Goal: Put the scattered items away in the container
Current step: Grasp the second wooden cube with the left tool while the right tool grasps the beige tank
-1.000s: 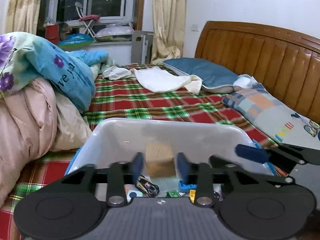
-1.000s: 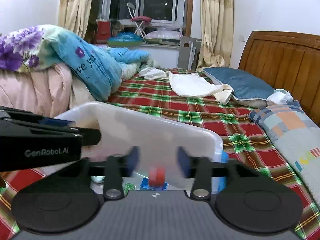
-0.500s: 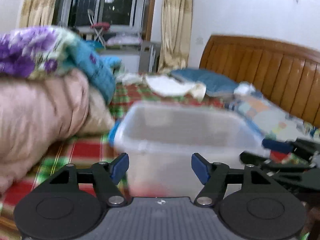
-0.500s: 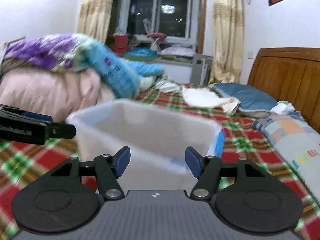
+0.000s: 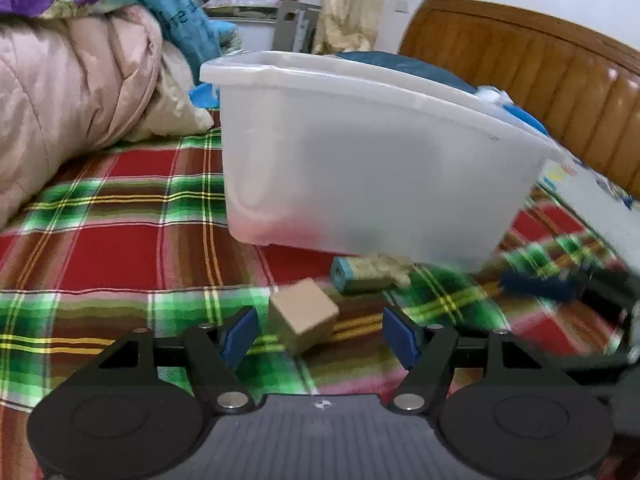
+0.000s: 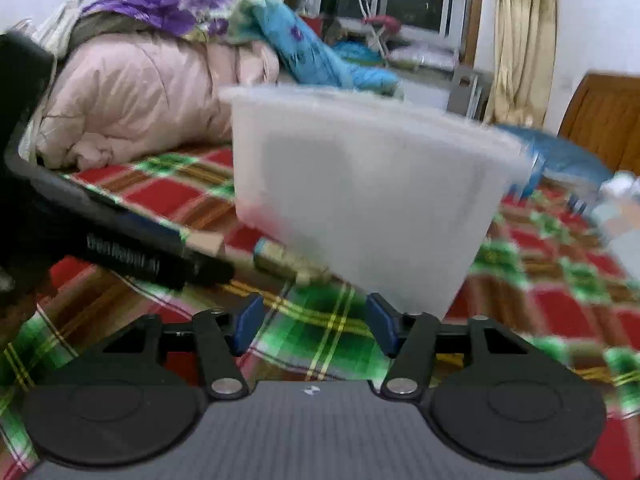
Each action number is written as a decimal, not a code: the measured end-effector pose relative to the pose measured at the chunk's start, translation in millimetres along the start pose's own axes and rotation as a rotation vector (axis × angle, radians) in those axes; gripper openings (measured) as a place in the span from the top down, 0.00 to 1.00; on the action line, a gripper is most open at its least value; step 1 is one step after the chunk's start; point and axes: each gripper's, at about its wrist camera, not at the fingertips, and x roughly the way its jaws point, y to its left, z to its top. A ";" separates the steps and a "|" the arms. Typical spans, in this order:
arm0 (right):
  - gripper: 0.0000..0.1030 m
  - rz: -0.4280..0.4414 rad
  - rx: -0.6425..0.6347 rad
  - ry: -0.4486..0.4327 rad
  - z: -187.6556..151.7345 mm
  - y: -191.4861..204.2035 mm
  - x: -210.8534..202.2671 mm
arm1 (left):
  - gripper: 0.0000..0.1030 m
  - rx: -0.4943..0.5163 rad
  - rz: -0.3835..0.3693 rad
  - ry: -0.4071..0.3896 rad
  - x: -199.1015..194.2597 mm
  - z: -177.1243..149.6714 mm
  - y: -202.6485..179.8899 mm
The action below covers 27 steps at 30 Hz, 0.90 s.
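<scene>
A translucent white bin (image 5: pixel 360 160) stands on the plaid bedspread, with faint colours showing through its base. In front of it lie a tan cube (image 5: pixel 304 320) and a teal-ended olive roll (image 5: pixel 368 274). My left gripper (image 5: pixel 320 334) is open low over the bedspread, and the cube sits loose between its blue pads (image 5: pixel 240 334). My right gripper (image 6: pixel 314 324) hovers before the bin (image 6: pixel 360 200), its jaws closing over bare bedspread. In the right wrist view the roll (image 6: pixel 288 262) lies just ahead and the left gripper's arm (image 6: pixel 160 264) crosses from the left.
A heap of pink and floral quilts (image 5: pixel 72 92) rises on the left. Behind and to the right of the bin are pillows and a wooden headboard (image 5: pixel 540 72). Plaid bedspread (image 5: pixel 120 240) stretches left of the bin. The right view is motion-blurred.
Both grippers have dropped from above the bin's rim to the bedspread in front of it. The left jaws have widened. A tan cube now lies between them on the bed.
</scene>
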 end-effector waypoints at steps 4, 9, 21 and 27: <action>0.46 -0.004 0.041 0.004 -8.5 -3.7 3.8 | 0.59 -0.023 0.049 0.036 22.9 5.8 -0.2; 0.44 0.034 -0.021 -0.050 -0.9 -0.1 13.3 | 0.60 0.029 -0.015 0.039 9.7 -6.1 16.9; 0.46 0.229 -0.051 0.078 10.9 19.1 45.5 | 0.61 0.040 -0.013 0.045 -20.2 -23.3 56.5; 0.31 0.091 -0.122 0.037 13.8 37.1 41.3 | 0.61 0.024 -0.013 0.041 -22.8 -25.3 57.6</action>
